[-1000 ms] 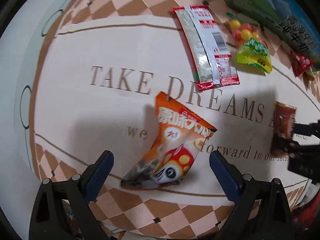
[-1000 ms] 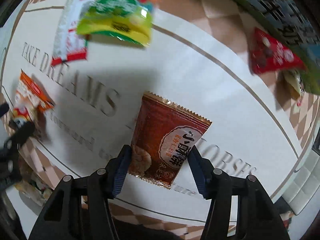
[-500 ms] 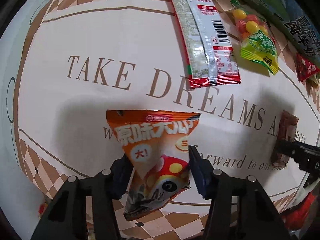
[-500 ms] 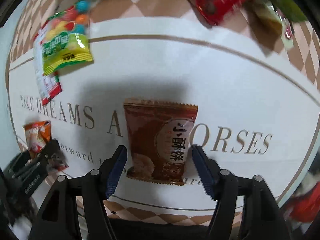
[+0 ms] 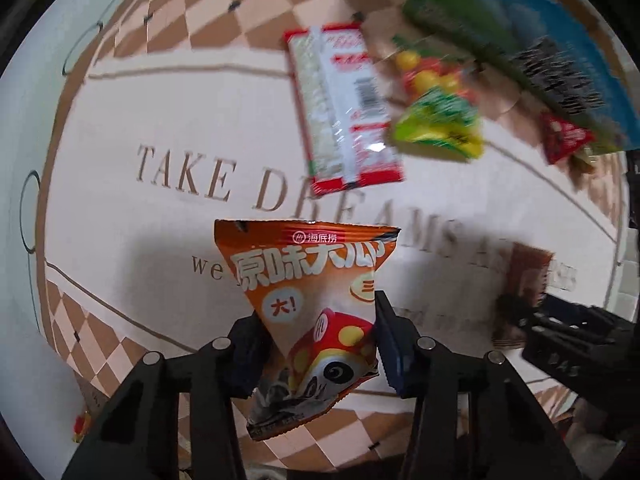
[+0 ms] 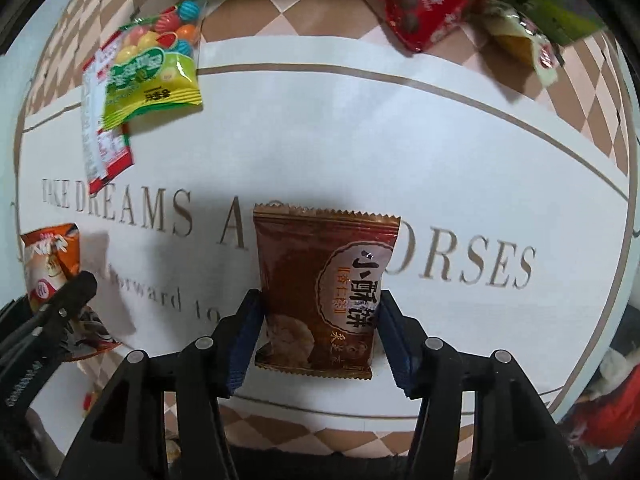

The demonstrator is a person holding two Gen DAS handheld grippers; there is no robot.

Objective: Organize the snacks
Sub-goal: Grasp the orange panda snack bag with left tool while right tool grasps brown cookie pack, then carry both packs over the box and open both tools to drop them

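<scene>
My left gripper (image 5: 320, 350) is shut on an orange triangular snack bag (image 5: 308, 300) and holds it above the printed mat (image 5: 120, 216). My right gripper (image 6: 322, 338) is shut on a brown pastry packet (image 6: 324, 292), held upright above the mat (image 6: 360, 128). Each gripper shows in the other's view: the right one (image 5: 520, 308) with the brown packet (image 5: 524, 276), the left one (image 6: 72, 292) with the orange bag (image 6: 48, 256).
Farther back on the mat lie a long red-and-white packet (image 5: 340, 108), a green candy bag (image 6: 148, 68), a red triangular packet (image 6: 424, 0) and a small pale packet (image 6: 524, 44). A large green-and-blue box (image 5: 520, 40) stands at the back.
My left gripper closed on the orange bag and lifted it off the mat. My right gripper lifted the brown packet and turned to face the back of the mat.
</scene>
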